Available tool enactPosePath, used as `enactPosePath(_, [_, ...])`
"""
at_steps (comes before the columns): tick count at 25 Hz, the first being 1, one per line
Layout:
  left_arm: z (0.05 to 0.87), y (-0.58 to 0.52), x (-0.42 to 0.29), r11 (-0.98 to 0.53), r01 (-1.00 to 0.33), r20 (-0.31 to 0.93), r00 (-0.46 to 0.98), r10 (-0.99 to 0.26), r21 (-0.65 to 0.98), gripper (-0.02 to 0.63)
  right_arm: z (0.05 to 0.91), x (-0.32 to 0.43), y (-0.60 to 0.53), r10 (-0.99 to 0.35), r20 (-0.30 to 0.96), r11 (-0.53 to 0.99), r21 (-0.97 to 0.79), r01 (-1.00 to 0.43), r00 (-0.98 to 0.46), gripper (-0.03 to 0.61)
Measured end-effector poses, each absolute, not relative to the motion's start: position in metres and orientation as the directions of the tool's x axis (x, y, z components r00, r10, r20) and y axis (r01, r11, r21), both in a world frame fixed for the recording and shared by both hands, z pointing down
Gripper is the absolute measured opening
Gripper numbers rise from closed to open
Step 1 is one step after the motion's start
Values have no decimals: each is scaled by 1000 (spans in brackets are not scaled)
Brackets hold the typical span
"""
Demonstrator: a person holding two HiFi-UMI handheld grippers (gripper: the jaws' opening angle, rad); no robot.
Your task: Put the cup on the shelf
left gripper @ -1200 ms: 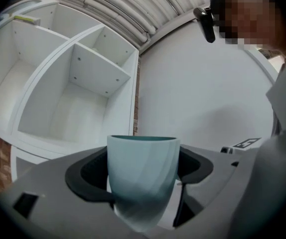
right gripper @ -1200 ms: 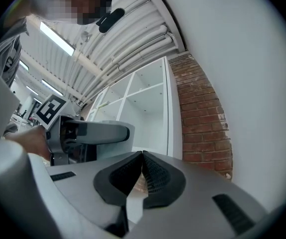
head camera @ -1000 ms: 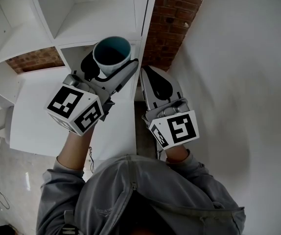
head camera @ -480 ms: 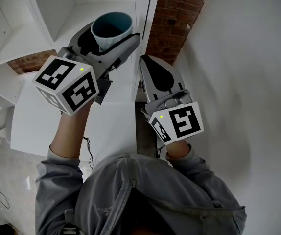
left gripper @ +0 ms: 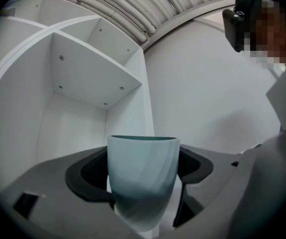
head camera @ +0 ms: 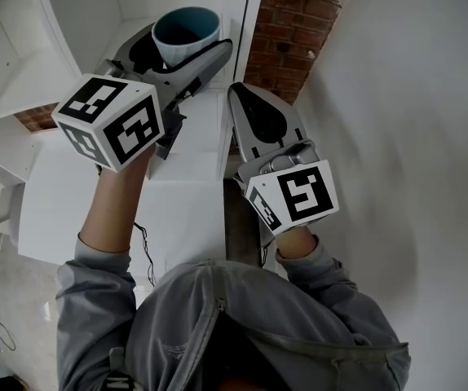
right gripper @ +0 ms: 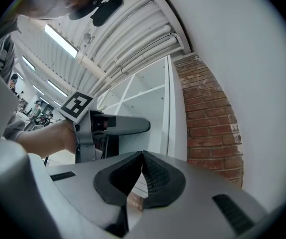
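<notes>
- White shelf [head camera: 79, 15] occupies the upper left; brick wall [head camera: 287, 31] upper centre.
- Our left gripper [head camera: 183, 53] clamps the upright teal cup [head camera: 187, 24], top centre.
- Our right gripper [head camera: 250, 108]: jaws together, empty, centre.

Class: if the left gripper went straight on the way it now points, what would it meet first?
Shut on the cup, the left gripper points into a shelf compartment. Nothing shows inside, so the cup would probably touch the compartment's back wall first; depth is unclear.

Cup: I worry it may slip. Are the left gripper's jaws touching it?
Touching. The left gripper view shows the cup wedged between the jaws of the left gripper, a dark pad pressed against each side.
</notes>
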State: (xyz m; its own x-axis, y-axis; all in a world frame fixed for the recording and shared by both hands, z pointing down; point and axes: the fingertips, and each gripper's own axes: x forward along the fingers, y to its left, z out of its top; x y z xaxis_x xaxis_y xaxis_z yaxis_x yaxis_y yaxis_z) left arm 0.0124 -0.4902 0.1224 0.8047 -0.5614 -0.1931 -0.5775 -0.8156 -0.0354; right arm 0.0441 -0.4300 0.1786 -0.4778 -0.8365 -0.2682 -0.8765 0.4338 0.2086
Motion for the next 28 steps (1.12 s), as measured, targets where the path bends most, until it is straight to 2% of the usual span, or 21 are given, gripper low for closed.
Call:
enactPosePath(8, [107,-523,17,-800,-598,-179,793,-583,-43,388,167,41,-446,-836,-254,445,207,-871,-487,28])
enactPosePath(28, [129,-550,20,-817,-575,-160,804,-572,31,388,184,40,-441,-837,-242,453,194,-870,-490,28])
